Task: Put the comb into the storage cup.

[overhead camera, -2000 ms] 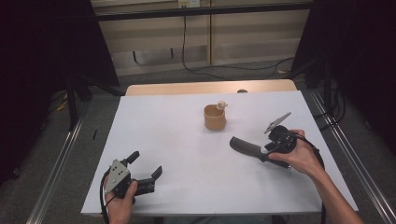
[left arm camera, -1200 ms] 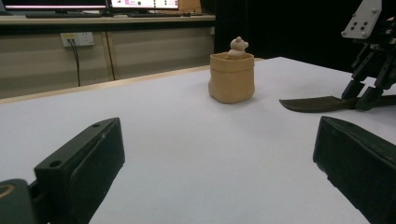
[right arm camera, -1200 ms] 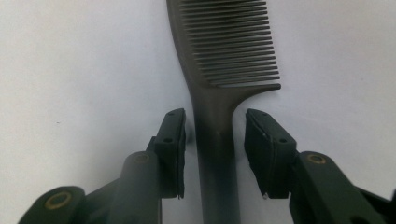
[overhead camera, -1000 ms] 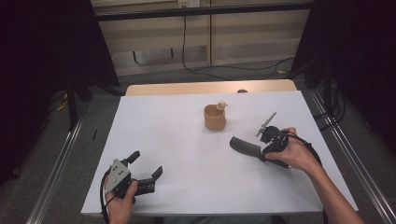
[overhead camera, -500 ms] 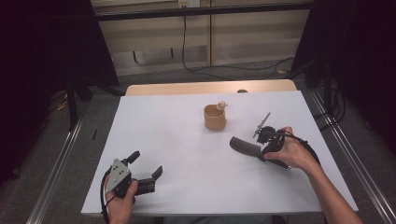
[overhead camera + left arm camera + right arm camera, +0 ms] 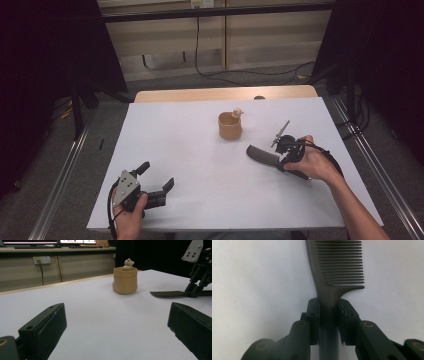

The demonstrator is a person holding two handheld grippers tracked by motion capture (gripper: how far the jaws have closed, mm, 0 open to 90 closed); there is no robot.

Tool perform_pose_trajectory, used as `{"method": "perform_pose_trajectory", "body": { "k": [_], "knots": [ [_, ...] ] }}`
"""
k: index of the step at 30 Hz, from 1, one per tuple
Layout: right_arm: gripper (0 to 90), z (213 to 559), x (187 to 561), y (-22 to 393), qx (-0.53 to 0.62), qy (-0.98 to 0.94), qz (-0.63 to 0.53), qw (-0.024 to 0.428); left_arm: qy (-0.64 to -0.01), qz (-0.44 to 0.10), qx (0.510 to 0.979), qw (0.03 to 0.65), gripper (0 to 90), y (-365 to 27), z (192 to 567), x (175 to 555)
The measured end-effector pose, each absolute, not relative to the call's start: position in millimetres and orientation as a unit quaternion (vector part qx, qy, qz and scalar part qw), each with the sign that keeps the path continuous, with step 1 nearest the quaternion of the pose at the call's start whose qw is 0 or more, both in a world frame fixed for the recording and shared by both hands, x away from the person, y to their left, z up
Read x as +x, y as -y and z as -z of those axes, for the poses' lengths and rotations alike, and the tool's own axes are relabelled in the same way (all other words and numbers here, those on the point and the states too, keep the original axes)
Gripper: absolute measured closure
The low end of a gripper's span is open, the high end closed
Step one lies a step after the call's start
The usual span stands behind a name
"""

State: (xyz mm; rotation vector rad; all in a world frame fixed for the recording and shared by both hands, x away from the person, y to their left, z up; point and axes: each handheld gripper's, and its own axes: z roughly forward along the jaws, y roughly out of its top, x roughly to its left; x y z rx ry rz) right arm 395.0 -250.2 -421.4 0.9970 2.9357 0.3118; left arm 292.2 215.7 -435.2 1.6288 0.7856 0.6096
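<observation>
Right gripper (image 6: 329, 315) fingers tight on matte dark toothed comb (image 6: 338, 267); left gripper (image 6: 117, 325) fingers wide, empty.

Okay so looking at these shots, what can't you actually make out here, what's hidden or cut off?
- Comb handle end: in the right gripper view it runs off the bottom edge between the right tongs; in the high view the hand covers it.
- Small figure in the tan pot: the pot's rim hides everything below its head, left gripper view.
- Left tongs: hinge under the hand, high view.
</observation>
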Motion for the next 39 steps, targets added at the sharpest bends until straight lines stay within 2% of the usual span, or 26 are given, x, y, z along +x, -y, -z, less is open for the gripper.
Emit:
{"method": "perform_pose_trajectory", "body": {
  "k": [11, 39],
  "knots": [
    [72.8, 418, 392, 258, 0.339, -0.931, -0.136, 0.005, -0.336, -0.261, 0.696, 0.578, 2.2, -216, 435, 292],
    [72.8, 402, 371, 277, 0.378, -0.891, -0.244, 0.051, -0.344, -0.263, 0.686, 0.585, 2.2, -219, 435, 291]
  ]
}}
